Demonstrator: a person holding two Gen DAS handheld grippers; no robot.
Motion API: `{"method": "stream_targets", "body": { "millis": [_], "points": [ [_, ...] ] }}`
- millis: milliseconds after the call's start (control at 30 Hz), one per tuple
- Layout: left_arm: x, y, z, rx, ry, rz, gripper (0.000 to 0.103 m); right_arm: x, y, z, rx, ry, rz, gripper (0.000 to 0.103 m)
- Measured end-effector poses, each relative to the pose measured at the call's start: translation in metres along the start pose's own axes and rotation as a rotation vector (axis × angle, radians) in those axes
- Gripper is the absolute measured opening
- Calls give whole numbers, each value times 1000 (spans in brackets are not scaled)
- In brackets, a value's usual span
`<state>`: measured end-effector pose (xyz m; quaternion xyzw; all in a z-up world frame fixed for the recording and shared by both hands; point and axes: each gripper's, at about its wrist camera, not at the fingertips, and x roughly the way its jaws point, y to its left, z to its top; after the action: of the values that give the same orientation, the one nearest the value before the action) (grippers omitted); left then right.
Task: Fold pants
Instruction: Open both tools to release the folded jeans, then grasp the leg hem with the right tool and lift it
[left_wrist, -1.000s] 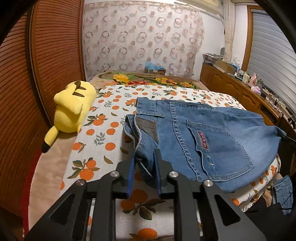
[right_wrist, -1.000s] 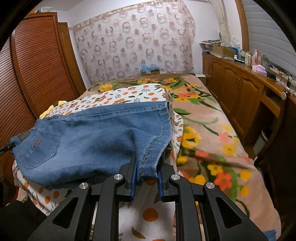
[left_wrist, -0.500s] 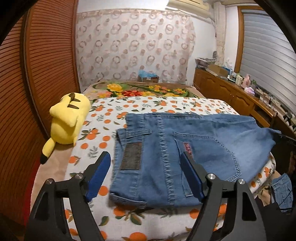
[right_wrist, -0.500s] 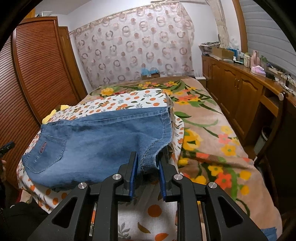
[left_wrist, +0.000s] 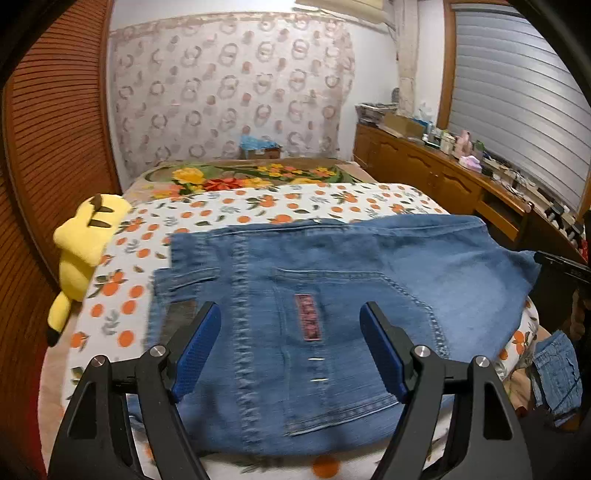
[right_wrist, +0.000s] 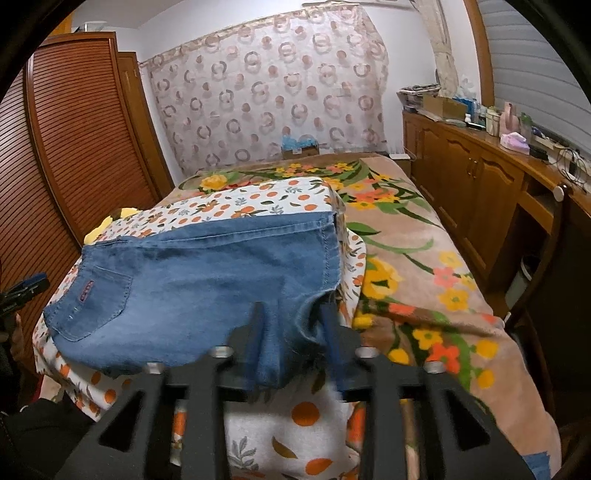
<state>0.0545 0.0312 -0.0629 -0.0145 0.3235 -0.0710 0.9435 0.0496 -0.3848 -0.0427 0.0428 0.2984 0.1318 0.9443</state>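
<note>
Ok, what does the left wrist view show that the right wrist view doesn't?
Only the left wrist view: the open left gripper over the jeans' waistband end, with nothing between its fingers, and the whole yellow plush toy.

Only the right wrist view: the right gripper, which has just been opening, with the jeans' hem corner between its fingers but no longer pinched, plus the brown floral blanket.

Both: the jeans lying folded on the orange-print sheet, and the wooden cabinets.

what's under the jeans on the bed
The jeans lie on the orange-print sheet, which shows around their edges. The sheet rests on a floral blanket. What lies directly beneath the denim is covered.
</note>
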Motion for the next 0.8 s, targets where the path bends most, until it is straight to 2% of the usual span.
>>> {"method": "stream_targets", "body": {
  "millis": [367, 800],
  "points": [
    [19, -37, 2, 47, 33, -51, 78, 9, -7, -2, 31, 43, 2, 42],
    [30, -47, -4, 61, 64, -67, 78, 17, -8, 1, 61, 90, -11, 42]
  ]
}}
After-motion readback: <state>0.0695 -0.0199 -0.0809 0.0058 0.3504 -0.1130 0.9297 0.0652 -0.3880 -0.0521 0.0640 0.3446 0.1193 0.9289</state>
